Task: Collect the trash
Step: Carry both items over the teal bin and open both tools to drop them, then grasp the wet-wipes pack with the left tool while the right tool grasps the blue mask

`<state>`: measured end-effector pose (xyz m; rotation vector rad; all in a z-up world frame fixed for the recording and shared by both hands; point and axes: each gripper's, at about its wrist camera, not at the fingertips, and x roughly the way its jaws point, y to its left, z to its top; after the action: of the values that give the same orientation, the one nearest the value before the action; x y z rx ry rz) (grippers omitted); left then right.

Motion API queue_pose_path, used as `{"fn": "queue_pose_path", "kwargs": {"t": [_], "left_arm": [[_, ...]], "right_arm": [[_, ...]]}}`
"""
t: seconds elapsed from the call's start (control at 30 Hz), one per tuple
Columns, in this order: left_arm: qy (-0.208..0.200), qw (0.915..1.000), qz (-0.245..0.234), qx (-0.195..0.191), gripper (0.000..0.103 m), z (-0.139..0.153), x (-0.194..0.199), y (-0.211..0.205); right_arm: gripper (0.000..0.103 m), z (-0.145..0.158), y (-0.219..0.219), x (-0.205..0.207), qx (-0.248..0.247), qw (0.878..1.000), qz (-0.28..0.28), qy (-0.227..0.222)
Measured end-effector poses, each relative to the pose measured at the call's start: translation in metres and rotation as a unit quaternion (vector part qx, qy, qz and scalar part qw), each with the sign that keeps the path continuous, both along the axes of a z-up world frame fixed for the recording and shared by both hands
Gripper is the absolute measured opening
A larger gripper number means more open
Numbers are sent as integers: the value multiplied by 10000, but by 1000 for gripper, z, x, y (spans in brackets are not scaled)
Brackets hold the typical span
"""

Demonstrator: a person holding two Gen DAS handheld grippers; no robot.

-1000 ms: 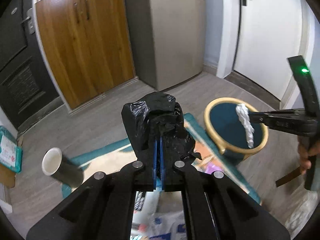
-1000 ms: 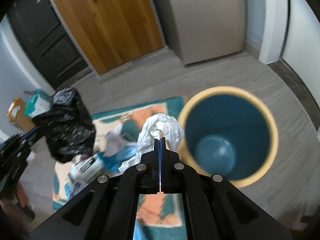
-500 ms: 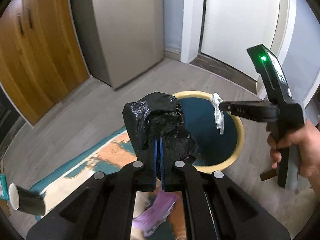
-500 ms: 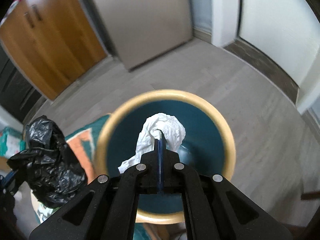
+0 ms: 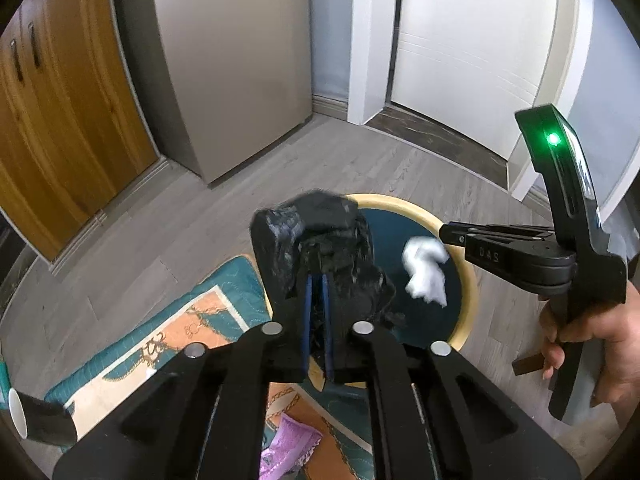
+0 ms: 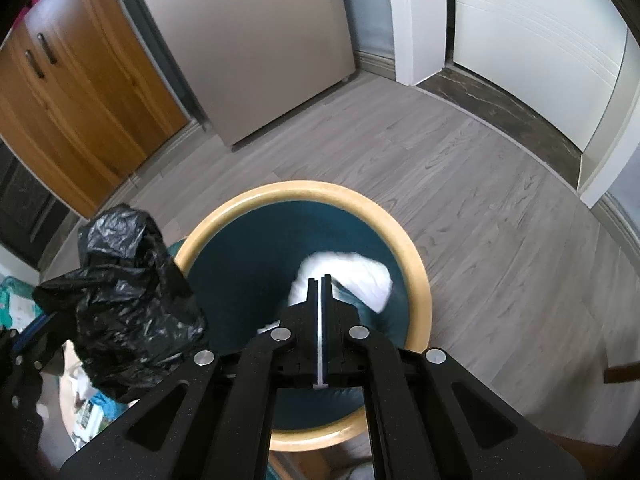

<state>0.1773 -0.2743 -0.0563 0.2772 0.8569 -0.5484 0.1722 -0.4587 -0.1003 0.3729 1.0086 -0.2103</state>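
A round bin (image 6: 414, 264) with a tan rim and dark teal inside stands on the floor; it also shows in the left wrist view (image 5: 468, 280). My left gripper (image 5: 317, 280) is shut on a crumpled black plastic bag (image 5: 316, 240), held beside the bin's left rim; the bag also shows in the right wrist view (image 6: 124, 300). My right gripper (image 6: 320, 280) is over the bin mouth with its jaws slightly parted. A white crumpled tissue (image 6: 352, 276) is blurred, loose below the fingertips inside the bin; it also shows in the left wrist view (image 5: 424, 276).
A patterned teal and orange rug (image 5: 168, 340) lies left of the bin with a purple wrapper (image 5: 288, 444) and other litter (image 6: 86, 412) on it. A paper cup (image 5: 36, 416) lies at far left. Wooden cupboard, grey fridge and white door stand behind.
My right gripper has let go of the white tissue, which now drops into the bin. Both grippers have swung right, and the left gripper has brought the black bag up to the bin's rim.
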Motion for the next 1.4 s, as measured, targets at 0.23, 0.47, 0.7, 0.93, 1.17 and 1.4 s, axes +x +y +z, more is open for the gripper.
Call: {"fn": "queue_pose_path", "kwargs": {"t": [0.23, 0.47, 0.7, 0.93, 1.17, 1.4], "left_arm": [[-249, 9996, 128, 60, 42, 18, -16, 23], [-485, 9981, 344, -159, 77, 50, -40, 57], [-603, 9953, 669, -343, 88, 73, -58, 96], [-631, 9928, 963, -324, 92, 80, -80, 136], [-575, 9891, 1307, -345, 95, 73, -105, 178], [-418, 9846, 1674, -299, 95, 57, -124, 217]], "right_arm": [[36, 16, 9, -9, -107, 9994, 167, -287], [87, 35, 25, -19, -200, 9977, 282, -578], [95, 54, 42, -29, -321, 9952, 449, -804], [97, 74, 63, -45, -478, 9920, 553, -1027], [98, 79, 92, -59, -189, 9910, 820, -1039], [98, 78, 130, -79, -161, 9878, 1225, -944]]}}
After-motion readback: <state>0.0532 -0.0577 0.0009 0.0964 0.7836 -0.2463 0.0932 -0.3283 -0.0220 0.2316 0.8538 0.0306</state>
